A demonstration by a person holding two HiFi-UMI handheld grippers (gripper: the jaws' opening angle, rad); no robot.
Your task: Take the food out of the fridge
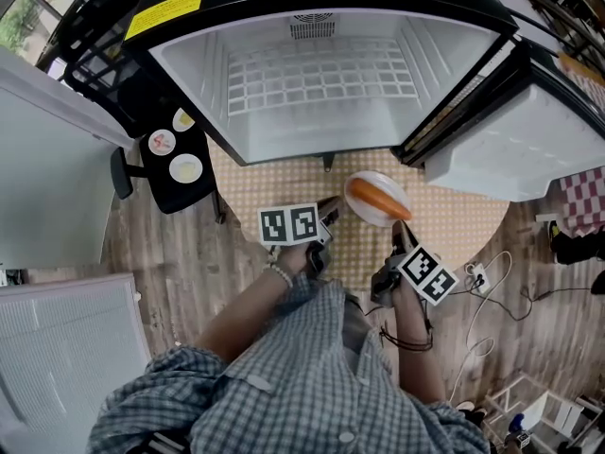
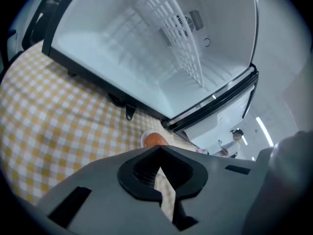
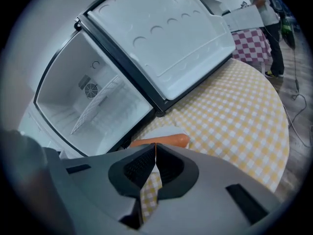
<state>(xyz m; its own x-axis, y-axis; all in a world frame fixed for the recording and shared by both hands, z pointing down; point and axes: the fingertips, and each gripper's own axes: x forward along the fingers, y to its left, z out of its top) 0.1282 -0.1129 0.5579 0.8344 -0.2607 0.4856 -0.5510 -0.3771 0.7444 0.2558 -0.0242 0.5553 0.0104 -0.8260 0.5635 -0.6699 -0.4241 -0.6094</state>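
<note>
Sausage (image 1: 378,200) on plate (image 1: 371,177) outside fridge (image 1: 284,130)

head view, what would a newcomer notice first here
The open fridge at the top, its white inside bare but for a wire shelf. In front of it, an orange sausage on a white plate sits on the yellow checked tablecloth.

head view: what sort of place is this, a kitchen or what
Probably a lab or workshop room staged as a kitchen: a mini fridge stands open on a yellow-checked table, and cables trail over the wood floor.
</note>
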